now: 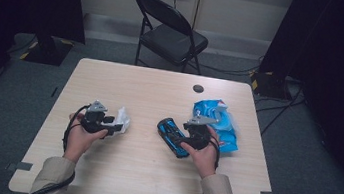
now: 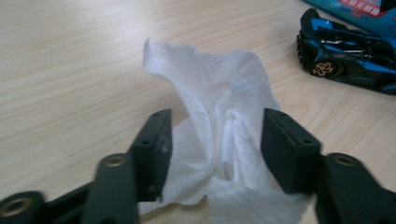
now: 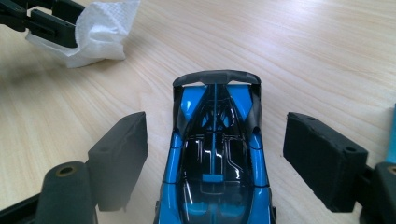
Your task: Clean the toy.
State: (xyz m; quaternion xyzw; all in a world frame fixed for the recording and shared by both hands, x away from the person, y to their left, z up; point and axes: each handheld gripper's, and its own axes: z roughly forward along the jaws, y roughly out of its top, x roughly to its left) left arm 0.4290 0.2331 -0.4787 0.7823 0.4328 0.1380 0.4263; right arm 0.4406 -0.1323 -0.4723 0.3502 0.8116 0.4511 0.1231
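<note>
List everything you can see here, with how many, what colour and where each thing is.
toy car: one, blue and black, on the table right of centre, between the right tongs' open jaws
tissue: one, white, crumpled, on the table left of centre, between the left tongs' jaws, which stand apart from it
packet: one, blue with red print, on the table beside the car, towards the right edge
small round disc: one, dark, near the table's far edge
table: one, light wood
folding chair: one, black, beyond the table
left tongs: one, black, jaws open
right tongs: one, black, jaws open
hands: two, in beige sleeves, at the near edge
</note>
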